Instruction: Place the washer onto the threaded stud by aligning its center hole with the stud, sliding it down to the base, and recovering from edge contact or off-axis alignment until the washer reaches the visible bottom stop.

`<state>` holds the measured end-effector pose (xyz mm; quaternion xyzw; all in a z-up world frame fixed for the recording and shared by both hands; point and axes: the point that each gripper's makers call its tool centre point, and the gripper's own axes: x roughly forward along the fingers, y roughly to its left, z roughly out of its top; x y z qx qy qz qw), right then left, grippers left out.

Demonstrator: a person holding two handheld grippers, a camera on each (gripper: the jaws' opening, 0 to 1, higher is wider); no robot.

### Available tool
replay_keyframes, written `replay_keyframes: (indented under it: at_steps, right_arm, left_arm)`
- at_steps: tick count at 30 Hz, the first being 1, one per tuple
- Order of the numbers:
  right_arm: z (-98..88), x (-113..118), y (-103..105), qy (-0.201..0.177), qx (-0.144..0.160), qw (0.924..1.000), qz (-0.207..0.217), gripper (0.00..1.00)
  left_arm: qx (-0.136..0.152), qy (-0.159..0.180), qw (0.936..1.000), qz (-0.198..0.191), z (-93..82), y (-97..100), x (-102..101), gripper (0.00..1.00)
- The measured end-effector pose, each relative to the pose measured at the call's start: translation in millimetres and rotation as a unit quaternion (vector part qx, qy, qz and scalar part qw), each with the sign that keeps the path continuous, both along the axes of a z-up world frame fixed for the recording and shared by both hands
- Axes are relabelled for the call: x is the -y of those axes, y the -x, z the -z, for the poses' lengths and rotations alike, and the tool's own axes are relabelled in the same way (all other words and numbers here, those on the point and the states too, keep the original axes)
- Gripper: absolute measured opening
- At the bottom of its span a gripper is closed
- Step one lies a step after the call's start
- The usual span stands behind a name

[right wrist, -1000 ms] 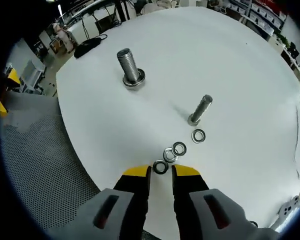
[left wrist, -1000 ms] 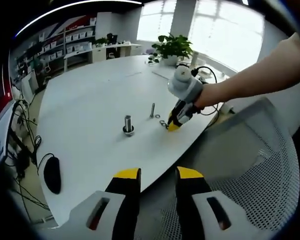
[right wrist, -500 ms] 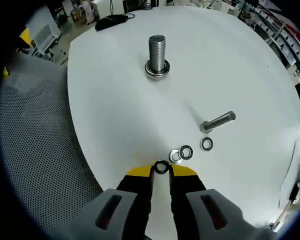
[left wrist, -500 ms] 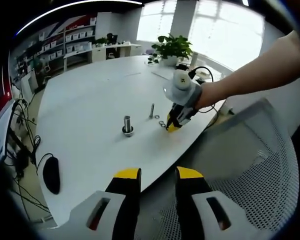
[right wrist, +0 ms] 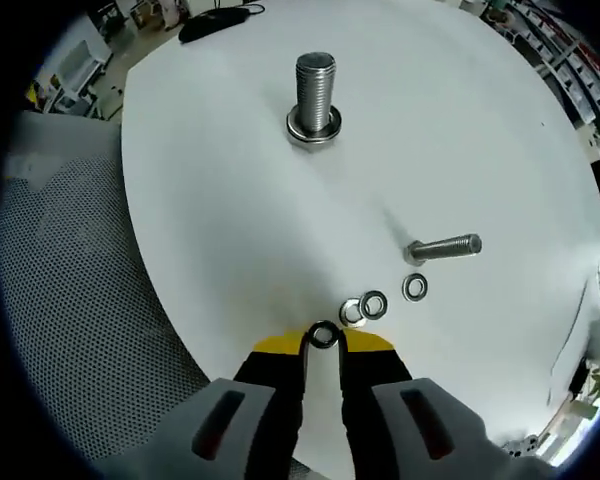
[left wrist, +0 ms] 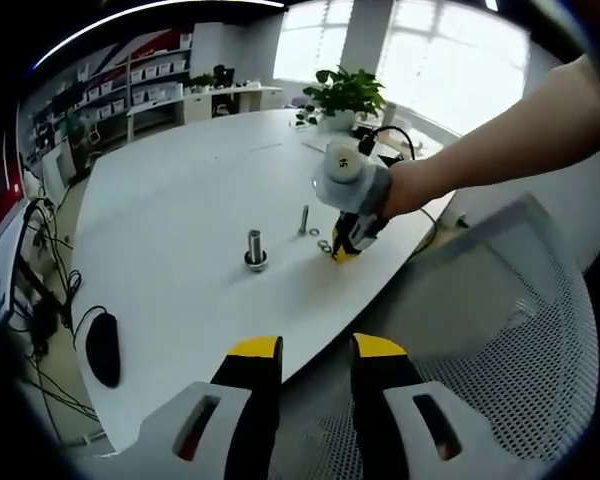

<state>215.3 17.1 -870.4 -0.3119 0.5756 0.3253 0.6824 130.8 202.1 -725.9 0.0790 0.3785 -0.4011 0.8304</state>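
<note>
Right gripper (right wrist: 323,342), yellow-tipped with grey bodies, closed down on a small dark metal ring washer (right wrist: 323,334), pinched between the fingertips just above the white round table (right wrist: 210,200), near its edge. Just beyond the held washer, two more steel washers (right wrist: 363,307) touching or overlapping each other, and a fourth washer (right wrist: 414,287) slightly apart, near the base of a thin threaded steel stud (right wrist: 443,247) standing on the table. Farther off, well apart from the washers, a thick threaded steel bolt (right wrist: 315,92) upright on a wide round base. At the far edge of the table, a black computer mouse (right wrist: 215,19). Beside the table, a grey mesh chair seat (right wrist: 70,290).

From the left gripper view: left gripper (left wrist: 315,351) with its yellow tips parted and nothing between them, held off the near edge of the table (left wrist: 180,200), over grey mesh. Right gripper (left wrist: 346,249) gripped in a person's hand (left wrist: 405,188), tips down at the table by the cluster of washers; thin stud (left wrist: 304,220) just beyond, thick bolt (left wrist: 255,249) to one side. Black mouse (left wrist: 104,348) near the table edge, green potted plant (left wrist: 345,98) at the far end by bright windows.
</note>
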Motion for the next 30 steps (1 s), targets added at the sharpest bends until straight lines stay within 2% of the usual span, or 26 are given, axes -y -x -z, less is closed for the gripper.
replay_keyframes:
  at_steps: [2, 5, 10, 13, 18, 20, 22, 26, 29, 30]
  right_arm:
    - [-1.0, 0.5, 0.4, -0.016, 0.009, 0.9998, -0.002, 0.14]
    - [-0.9, 3.7, 1.1, -0.043, 0.014, 0.9984, 0.033, 0.14]
    - [-1.8, 7.7, 4.3, -0.046, 0.011, 0.9978, 0.046, 0.14]
    - [-2.5, 7.8, 9.3, -0.068, 0.003, 0.9945, 0.079, 0.14]
    - [-5.1, 25.1, 11.2, -0.07, 0.013, 0.9926, 0.098, 0.14]
    - [-11.2, 29.1, 4.3, -0.066, 0.033, 0.9935, 0.086, 0.14]
    - [-15.6, 29.9, 0.9, -0.07, 0.031, 0.9929, 0.091, 0.14]
    - [-31.8, 27.4, -17.5, -0.079, 0.057, 0.9911, 0.091, 0.14]
    - [-42.2, 21.3, -29.8, -0.088, 0.074, 0.9898, 0.084, 0.14]
    - [-48.8, 11.2, -35.6, -0.108, 0.076, 0.9879, 0.082, 0.14]
  left_arm:
    - [0.001, 0.0, 1.0, 0.002, 0.1, 0.5, 0.2, 0.25]
    - [0.003, 0.001, 1.0, 0.002, -1.0, 0.3, 0.4, 0.25]
    - [-0.001, -0.003, 1.0, 0.005, 1.0, 1.2, 0.5, 0.25]
    - [0.003, -0.004, 1.0, 0.003, 0.3, -0.1, -0.4, 0.25]
    - [0.003, -0.005, 1.0, 0.002, 0.7, -0.3, -0.7, 0.25]
    - [0.004, -0.005, 1.0, 0.002, 0.7, -0.4, -0.9, 0.25]
    - [0.004, -0.005, 1.0, 0.002, 0.6, -0.9, -1.2, 0.25]
    - [0.008, -0.005, 1.0, -0.001, -0.3, -2.2, -1.7, 0.25]
    - [0.008, -0.006, 0.9999, -0.001, 0.0, -1.9, -2.2, 0.25]
    - [0.008, -0.006, 0.9999, 0.0, -0.1, -1.9, -2.2, 0.25]
